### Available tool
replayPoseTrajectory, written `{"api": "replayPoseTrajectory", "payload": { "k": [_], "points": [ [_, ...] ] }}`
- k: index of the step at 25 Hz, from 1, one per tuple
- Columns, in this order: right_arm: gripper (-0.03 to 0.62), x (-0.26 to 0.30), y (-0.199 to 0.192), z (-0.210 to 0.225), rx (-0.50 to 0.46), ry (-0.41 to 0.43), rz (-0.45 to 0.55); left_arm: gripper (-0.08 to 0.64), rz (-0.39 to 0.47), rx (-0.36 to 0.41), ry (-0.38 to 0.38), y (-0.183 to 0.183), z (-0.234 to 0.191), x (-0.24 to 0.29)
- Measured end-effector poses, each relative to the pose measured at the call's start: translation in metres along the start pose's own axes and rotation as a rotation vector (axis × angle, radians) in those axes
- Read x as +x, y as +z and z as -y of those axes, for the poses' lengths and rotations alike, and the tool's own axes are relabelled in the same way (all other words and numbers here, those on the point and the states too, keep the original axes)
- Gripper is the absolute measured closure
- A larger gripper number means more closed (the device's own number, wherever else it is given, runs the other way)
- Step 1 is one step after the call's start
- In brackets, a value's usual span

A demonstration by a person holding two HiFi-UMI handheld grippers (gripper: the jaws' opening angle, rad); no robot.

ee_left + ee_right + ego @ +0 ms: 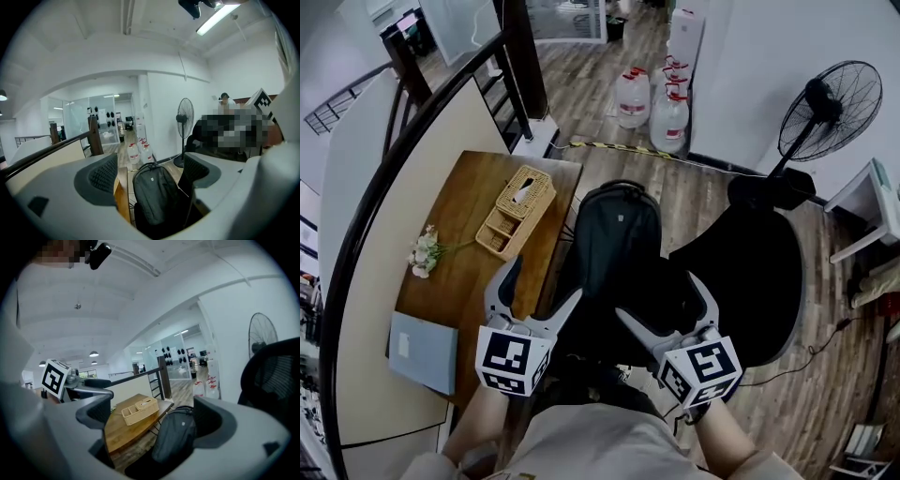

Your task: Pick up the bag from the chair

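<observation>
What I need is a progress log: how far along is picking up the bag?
Done: nothing; the black fabric backpack rests ungrasped on the black office chair. In hand: left tongs and right tongs hover open above it. Left: grip and lift.

The wooden table [461,286] carried three things. A wicker tray [517,212] with compartments sat toward its far end. A small bunch of pale flowers [423,254] lay by the left edge. A flat blue-grey pad [423,351] rested at the near end, well apart from the tray.
</observation>
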State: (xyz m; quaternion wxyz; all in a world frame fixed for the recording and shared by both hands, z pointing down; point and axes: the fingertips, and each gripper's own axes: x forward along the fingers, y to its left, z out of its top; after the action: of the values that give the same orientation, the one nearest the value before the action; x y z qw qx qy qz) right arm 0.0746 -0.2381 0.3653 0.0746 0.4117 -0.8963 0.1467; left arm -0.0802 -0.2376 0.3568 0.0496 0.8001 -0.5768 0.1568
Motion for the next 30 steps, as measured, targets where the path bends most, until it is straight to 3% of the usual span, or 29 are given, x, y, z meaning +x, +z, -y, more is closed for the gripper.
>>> {"api": "replayPoseTrajectory", "payload": {
  "k": [8, 18, 24, 30],
  "points": [
    [0.041, 0.033, 0.000, 0.043, 0.035, -0.161, 0.006, 0.117, -0.018, 0.020, -0.063, -0.005, -0.019, 0.045],
    [0.041, 0.112, -0.009, 0.094, 0.093, -0.295, -0.002, 0.117, -0.070, -0.003, -0.105, -0.034, -0.060, 0.123],
    [0.047, 0.161, -0.035, 0.125, 0.100, -0.320, -0.065, 0.117, -0.140, -0.065, -0.087, -0.083, -0.081, 0.180],
    [0.048, 0.206, -0.088, 0.162, 0.101, -0.349, -0.139, 0.117, -0.229, -0.119, -0.115, -0.145, -0.081, 0.239]
  ]
}}
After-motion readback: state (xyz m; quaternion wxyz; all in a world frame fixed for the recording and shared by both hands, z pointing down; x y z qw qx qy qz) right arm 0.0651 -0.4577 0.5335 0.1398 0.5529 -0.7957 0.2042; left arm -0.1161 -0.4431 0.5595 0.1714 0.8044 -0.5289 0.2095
